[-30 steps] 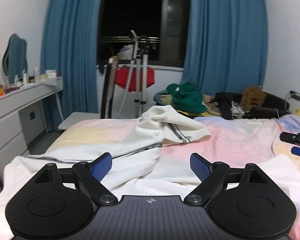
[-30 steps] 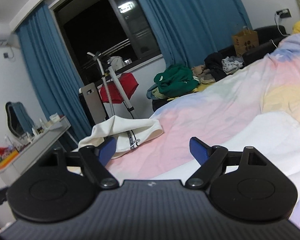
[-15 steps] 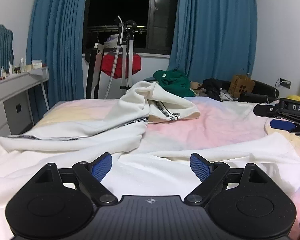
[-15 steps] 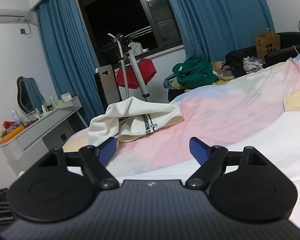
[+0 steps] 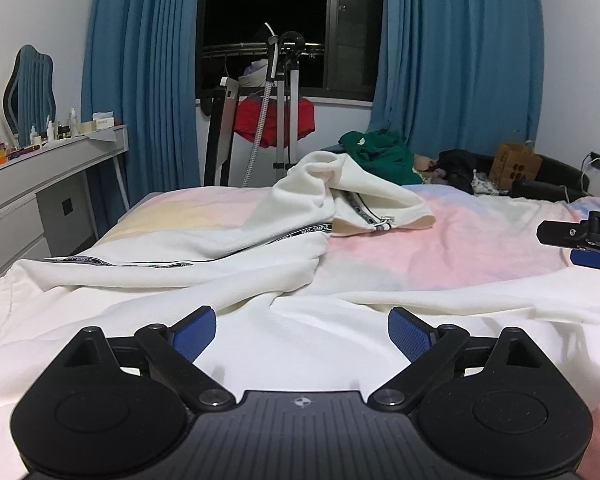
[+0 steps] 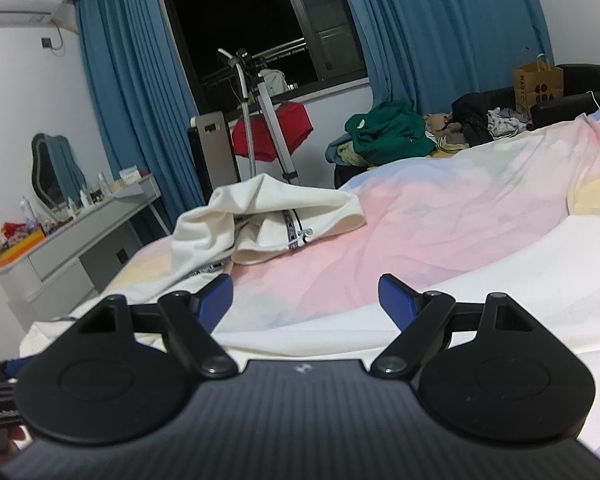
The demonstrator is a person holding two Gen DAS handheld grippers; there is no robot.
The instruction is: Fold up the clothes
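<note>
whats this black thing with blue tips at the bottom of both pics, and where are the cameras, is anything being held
The black thing is a hand-held gripper: a person carries one in each hand, and each has a camera looking forward along its two blue-padded fingers. One picture comes from the left gripper, the other from the right gripper. In the left view you can also see the right gripper's tip at the right edge. Both have their jaws wide apart and hold nothing. Below them lies a white garment with black lettered trim, spread rumpled over a pastel bedsheet, its far end bunched up. Behind the bed are blue curtains, a dresser and a pile of clothes with a green garment on top.
</note>
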